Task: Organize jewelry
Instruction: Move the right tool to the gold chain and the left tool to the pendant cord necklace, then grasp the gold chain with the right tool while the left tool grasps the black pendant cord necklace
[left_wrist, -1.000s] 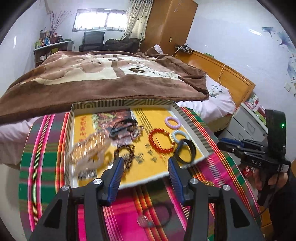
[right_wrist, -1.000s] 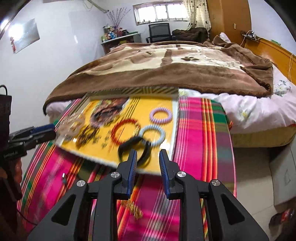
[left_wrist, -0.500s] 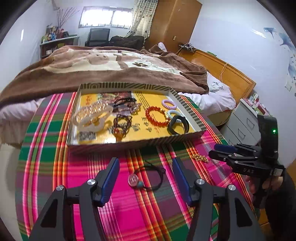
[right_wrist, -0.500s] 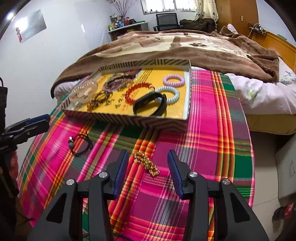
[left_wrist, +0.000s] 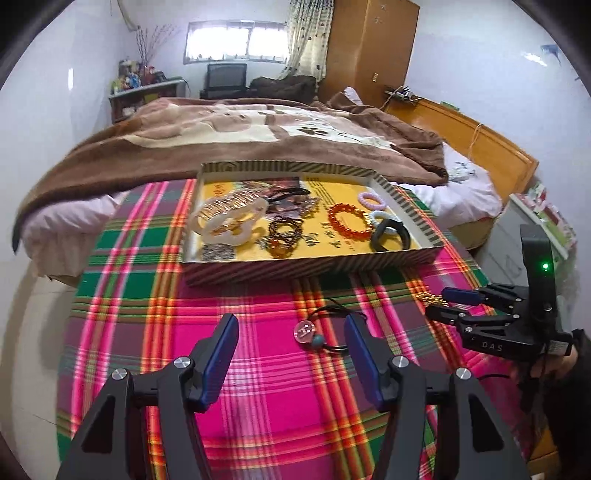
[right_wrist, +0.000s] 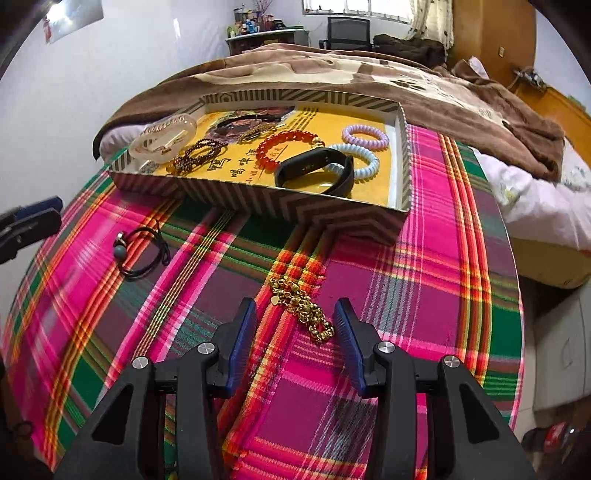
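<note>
- Left wrist view: left gripper (left_wrist: 290, 345) spread, nothing pinched, fingers straddling the black cord bracelet (left_wrist: 327, 330) on the plaid tablecloth (left_wrist: 258, 387).
- Cord bracelet: thin black loop with a clear bead and a small teal bead, lying flat and loose, just in front of the striped tray (left_wrist: 314, 266), outside it.
- Same view, at the right edge: right gripper (left_wrist: 441, 302) hovering at the gold chain (left_wrist: 428, 296), held by a dark-sleeved hand (left_wrist: 554, 365).
- Right wrist view: right gripper (right_wrist: 295, 325) spread, empty, gold chain (right_wrist: 301, 308) lying between the fingers, pads not yet pressing on it.
- Chain: bunched gold links with a small heart charm, lying slantwise on the cloth, near the tray's front wall (right_wrist: 258, 201) but apart from it.
- Tray already holds the rest: red bead bracelet (right_wrist: 286, 146), black band (right_wrist: 314, 173), two spiral ties, dark bead strands, pale bangle.
- Step, as judged: paired pick-up of the last two loose pieces.
- Next move likely needs: lower until the pads bracket each piece, close, lift, carry over the tray wall. Cord is thin and limp; pinching at the beads looks safer.
</note>
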